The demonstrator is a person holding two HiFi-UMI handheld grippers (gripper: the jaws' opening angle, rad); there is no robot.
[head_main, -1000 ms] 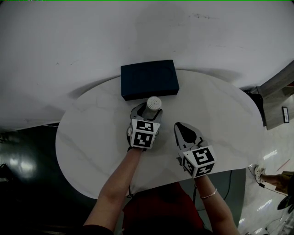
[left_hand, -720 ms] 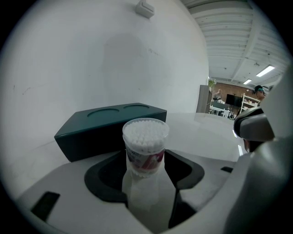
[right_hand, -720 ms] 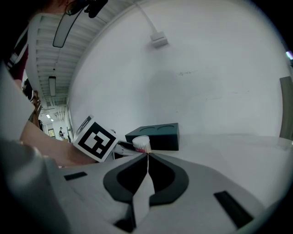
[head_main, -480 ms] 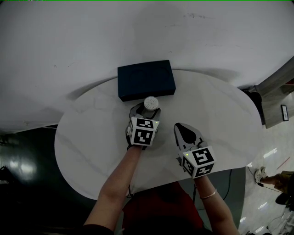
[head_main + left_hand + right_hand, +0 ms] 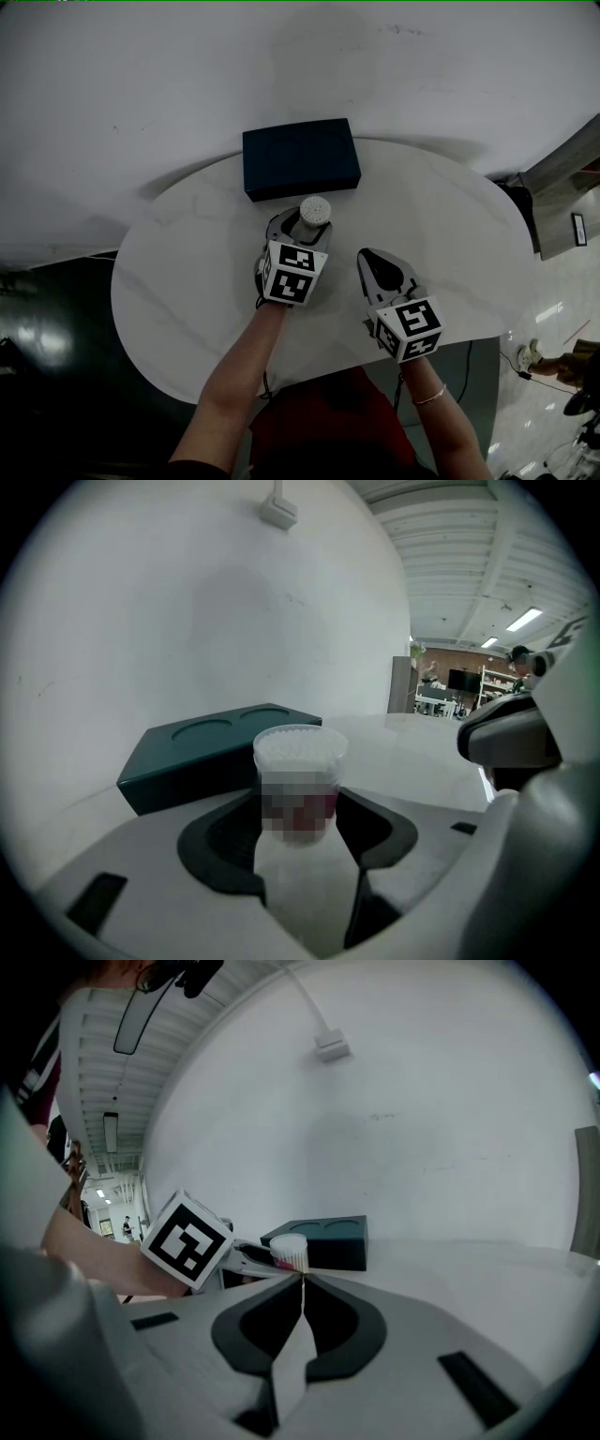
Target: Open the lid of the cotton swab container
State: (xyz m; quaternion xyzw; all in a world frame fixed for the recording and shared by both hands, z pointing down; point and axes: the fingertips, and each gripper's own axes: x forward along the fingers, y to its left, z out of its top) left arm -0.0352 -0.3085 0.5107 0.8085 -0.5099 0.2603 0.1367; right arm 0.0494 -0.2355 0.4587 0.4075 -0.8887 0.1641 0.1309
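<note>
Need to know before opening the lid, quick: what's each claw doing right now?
Left claw: closed on the cotton swab container.
Right claw: closed, empty.

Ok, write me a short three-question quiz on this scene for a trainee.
1. True or false: the right tool has its jaws closed with nothing between them.
2. Pick one: what is held between the jaws of the left tool? A) the cotton swab container B) a spoon C) nothing
3. Short answer: which tool is nearer the dark box on the table?

Key: 1 true; 2 A; 3 the left tool.
</note>
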